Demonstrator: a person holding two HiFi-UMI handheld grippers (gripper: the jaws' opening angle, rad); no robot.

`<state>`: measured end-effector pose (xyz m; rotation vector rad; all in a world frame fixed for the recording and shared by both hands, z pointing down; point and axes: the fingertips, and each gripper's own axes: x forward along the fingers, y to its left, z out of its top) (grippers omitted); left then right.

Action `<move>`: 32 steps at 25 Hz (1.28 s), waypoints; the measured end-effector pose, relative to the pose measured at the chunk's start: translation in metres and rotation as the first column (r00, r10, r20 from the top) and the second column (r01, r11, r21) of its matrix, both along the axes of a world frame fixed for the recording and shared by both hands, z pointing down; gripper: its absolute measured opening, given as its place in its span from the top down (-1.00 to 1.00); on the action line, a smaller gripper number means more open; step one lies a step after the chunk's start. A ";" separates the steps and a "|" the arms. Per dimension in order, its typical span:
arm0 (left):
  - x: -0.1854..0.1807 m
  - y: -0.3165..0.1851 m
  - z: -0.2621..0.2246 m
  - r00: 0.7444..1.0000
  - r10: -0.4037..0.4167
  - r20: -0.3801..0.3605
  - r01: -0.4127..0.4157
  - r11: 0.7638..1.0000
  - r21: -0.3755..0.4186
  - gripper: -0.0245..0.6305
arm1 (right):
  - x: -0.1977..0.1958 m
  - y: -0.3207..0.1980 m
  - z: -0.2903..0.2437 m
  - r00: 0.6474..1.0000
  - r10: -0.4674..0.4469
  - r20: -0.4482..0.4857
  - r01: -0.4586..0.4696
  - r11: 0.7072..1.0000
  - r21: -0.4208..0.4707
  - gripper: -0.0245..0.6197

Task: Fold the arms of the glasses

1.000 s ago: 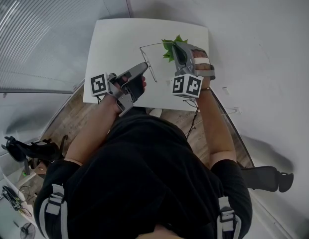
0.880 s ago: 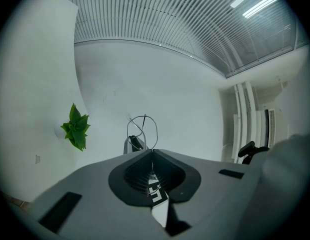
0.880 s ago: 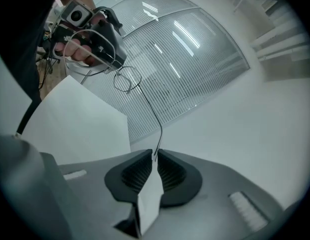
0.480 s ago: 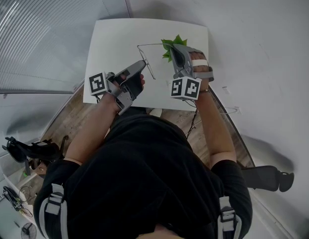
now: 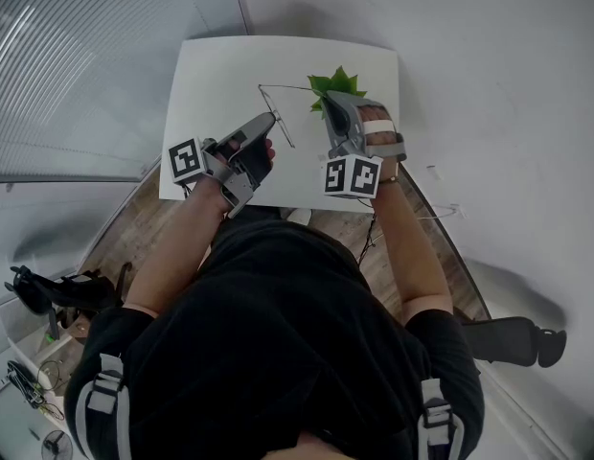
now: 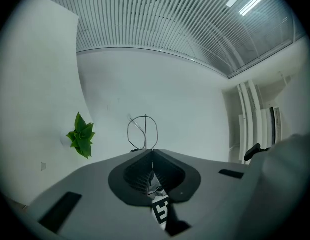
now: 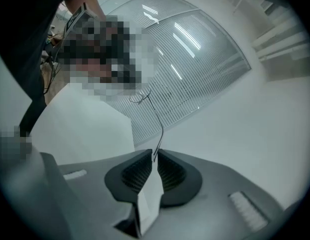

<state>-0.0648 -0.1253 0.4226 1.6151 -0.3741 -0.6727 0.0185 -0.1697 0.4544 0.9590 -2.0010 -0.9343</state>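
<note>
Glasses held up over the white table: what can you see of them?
The glasses are a thin dark wire pair with round rims; lenses too faint to judge. They hang in the air above the white table. The left gripper is shut on the frame by the rims; the right gripper is shut on the tip of one unfolded arm.

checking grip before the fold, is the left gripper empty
No, the left gripper has its jaws shut on the glasses, whose wire rim sticks up from between them.
</note>
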 end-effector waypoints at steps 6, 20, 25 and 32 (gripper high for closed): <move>-0.005 -0.006 0.003 0.999 -0.036 0.011 0.036 0.999 -0.011 0.89 | -0.010 0.008 0.002 1.000 -0.015 0.005 0.015 1.000 -0.009 0.79; -0.016 -0.017 0.006 0.996 -0.087 0.025 0.088 0.996 -0.026 0.89 | -0.029 0.024 0.001 0.997 -0.075 0.003 0.075 0.997 -0.004 0.79; -0.024 -0.020 0.004 0.995 -0.097 0.031 0.098 0.995 -0.028 0.89 | -0.040 0.028 -0.004 0.996 -0.091 0.006 0.091 0.996 -0.005 0.79; -0.030 -0.022 0.005 0.993 -0.110 0.038 0.111 0.993 -0.038 0.89 | -0.050 0.036 -0.008 0.993 -0.115 0.010 0.115 0.993 -0.001 0.79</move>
